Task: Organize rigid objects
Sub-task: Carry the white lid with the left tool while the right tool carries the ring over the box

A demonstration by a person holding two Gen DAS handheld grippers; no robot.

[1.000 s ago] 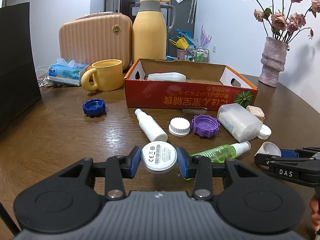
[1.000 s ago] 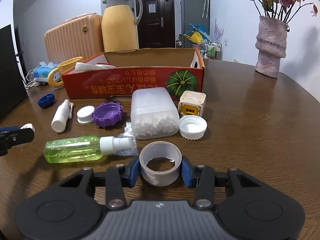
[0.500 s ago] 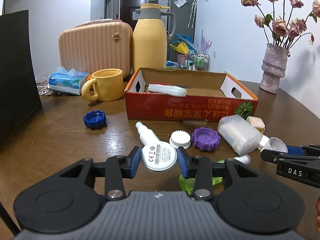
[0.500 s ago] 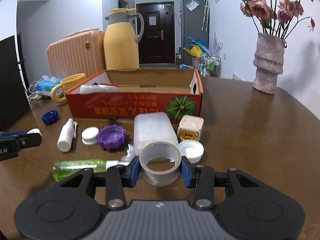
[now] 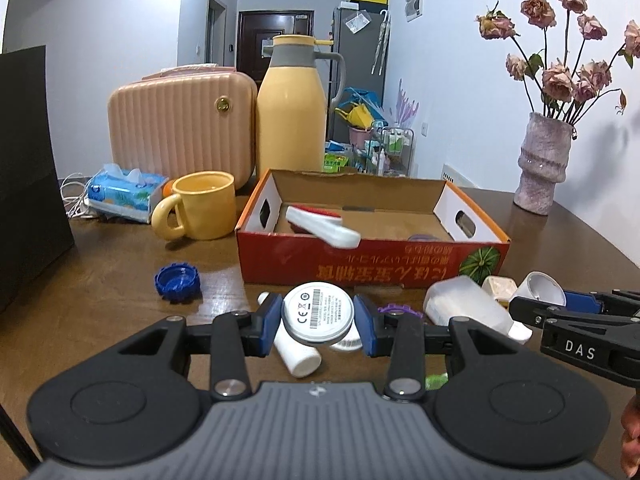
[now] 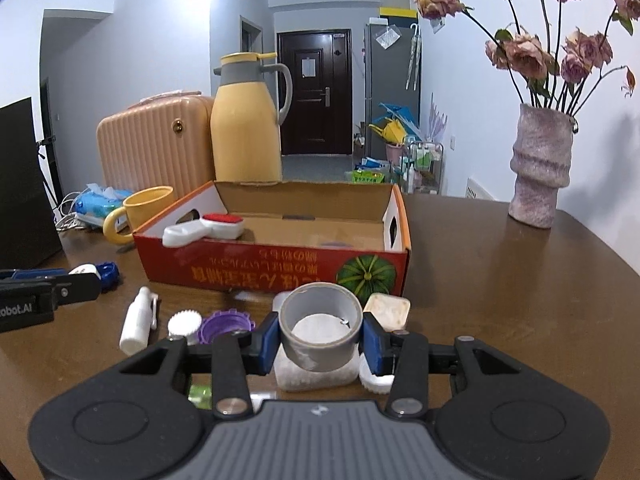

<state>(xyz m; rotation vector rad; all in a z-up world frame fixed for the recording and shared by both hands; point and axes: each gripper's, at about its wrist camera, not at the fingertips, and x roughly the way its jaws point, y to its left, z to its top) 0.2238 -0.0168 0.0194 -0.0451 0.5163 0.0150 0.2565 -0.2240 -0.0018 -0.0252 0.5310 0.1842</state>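
Observation:
My left gripper [image 5: 318, 320] is shut on a round white disc [image 5: 318, 314] with a printed label, held above the table in front of the red cardboard box [image 5: 372, 268]. My right gripper [image 6: 320, 330] is shut on a grey tape roll [image 6: 320, 326], also lifted, near the box's [image 6: 272, 272] front right corner. A white and red lint brush [image 5: 320, 226] lies in the box. On the table below lie a white spray bottle [image 6: 138, 322], a white cap [image 6: 184, 324], a purple lid [image 6: 226, 326], a clear plastic box [image 5: 464, 308] and a blue lid [image 5: 176, 282].
A yellow mug [image 5: 200, 210], tissue pack [image 5: 124, 194], pink case [image 5: 182, 128] and yellow thermos [image 5: 292, 108] stand behind the box at the left. A vase of dried roses [image 6: 540, 164] stands at the far right. A black panel [image 5: 28, 176] lines the left edge.
Both grippers have risen from the table with the disc and the tape roll still held. The loose items now sit lower in each view, and the inside of the box shows more.

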